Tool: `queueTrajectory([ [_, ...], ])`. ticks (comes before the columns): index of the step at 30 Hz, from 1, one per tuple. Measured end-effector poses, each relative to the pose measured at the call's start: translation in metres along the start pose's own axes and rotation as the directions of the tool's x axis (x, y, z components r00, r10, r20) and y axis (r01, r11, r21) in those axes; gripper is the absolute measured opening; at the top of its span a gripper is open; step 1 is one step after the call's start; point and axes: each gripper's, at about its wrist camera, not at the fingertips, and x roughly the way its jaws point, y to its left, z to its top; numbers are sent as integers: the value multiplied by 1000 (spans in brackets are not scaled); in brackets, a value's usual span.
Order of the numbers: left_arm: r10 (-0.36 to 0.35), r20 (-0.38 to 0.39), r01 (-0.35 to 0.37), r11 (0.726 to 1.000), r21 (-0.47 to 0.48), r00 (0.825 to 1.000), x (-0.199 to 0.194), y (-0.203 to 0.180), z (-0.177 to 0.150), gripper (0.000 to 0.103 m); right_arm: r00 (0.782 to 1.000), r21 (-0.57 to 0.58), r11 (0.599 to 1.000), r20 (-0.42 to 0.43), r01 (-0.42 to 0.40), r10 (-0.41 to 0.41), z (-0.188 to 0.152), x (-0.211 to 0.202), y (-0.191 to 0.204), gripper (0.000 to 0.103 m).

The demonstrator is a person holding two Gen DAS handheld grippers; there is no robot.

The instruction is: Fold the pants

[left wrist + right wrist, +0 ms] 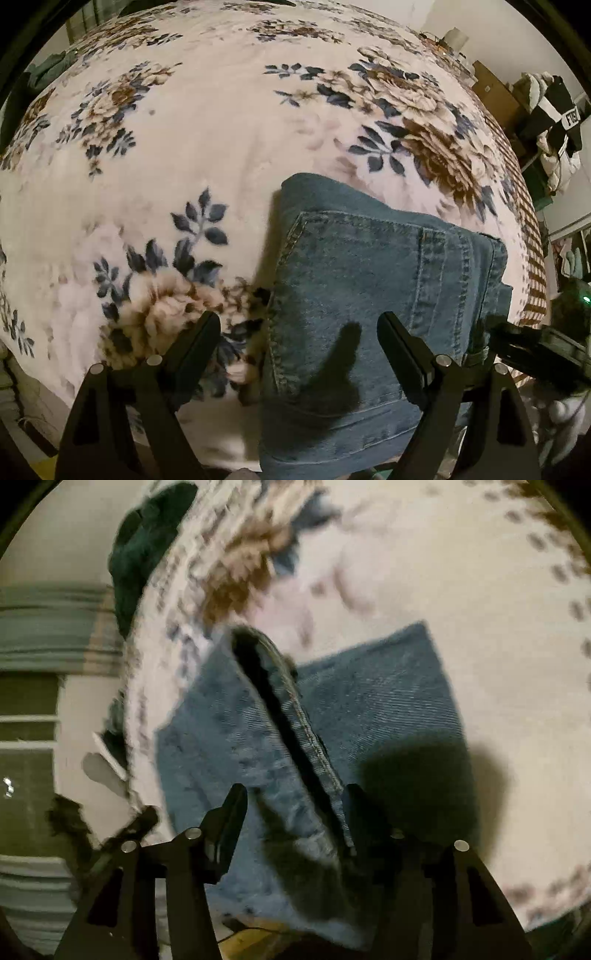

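Blue denim pants [369, 280] lie folded into a compact stack on the floral blanket [207, 140], back pocket facing up. My left gripper [299, 325] is open, hovering over the stack's near left edge, holding nothing. In the right wrist view the pants [369, 701] show a raised folded edge with a dark gap beneath. My right gripper [295, 794] is open, its jaws standing on either side of that raised edge. The view is motion-blurred. The right gripper's black body also shows in the left wrist view [535, 343] at the stack's right side.
The cream blanket with brown and blue flowers covers the bed. A dark green garment [147, 546] lies at the bed's far edge. Clothes and boxes [546, 122] crowd the room's right side beyond the bed edge.
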Motion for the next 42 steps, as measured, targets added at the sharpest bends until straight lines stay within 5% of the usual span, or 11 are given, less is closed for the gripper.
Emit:
queueTrajectory([
  [3, 6, -8, -6, 1000, 0, 1000, 3, 2, 0, 86, 1000, -22, 1000, 17, 12, -12, 0, 14, 5, 60],
  [5, 8, -6, -8, 1000, -6, 1000, 3, 4, -1, 86, 1000, -53, 998, 4, 18, -18, -5, 19, 16, 36],
  [9, 6, -7, -6, 1000, -18, 1000, 0, 6, 0, 86, 999, -68, 997, 13, 47, -46, -16, 21, 35, 25],
  [16, -40, 29, 40, 999, 5, 999, -22, -3, 8, 86, 975, -14, 995, 198, 102, -98, -38, -62, 44, 20],
  [24, -79, 3, 79, 995, 52, 997, 7, -47, 26, 86, 930, 164, 965, 276, 204, -243, -53, -157, -41, 20],
  [29, -62, -38, 65, 995, 79, 997, 47, -69, 36, 87, 929, 185, 954, 245, 238, -279, -46, -135, -75, 20],
  [32, -46, -60, 52, 994, 95, 997, 68, -69, 39, 102, 916, 203, 940, 243, 273, -318, -40, -124, -92, 20],
  [34, -82, -83, 88, 993, 80, 993, 73, -63, 41, 103, 927, 230, 938, 214, 260, -309, -38, -112, -106, 21],
  [38, -85, -92, 91, 993, 69, 992, 59, -57, 39, 103, 941, 275, 932, 177, 235, -290, -36, -114, -115, 44],
  [42, -134, -74, 138, 989, 44, 988, 32, -52, 20, 103, 946, 358, 920, 213, 158, -246, -57, -144, -118, 55],
])
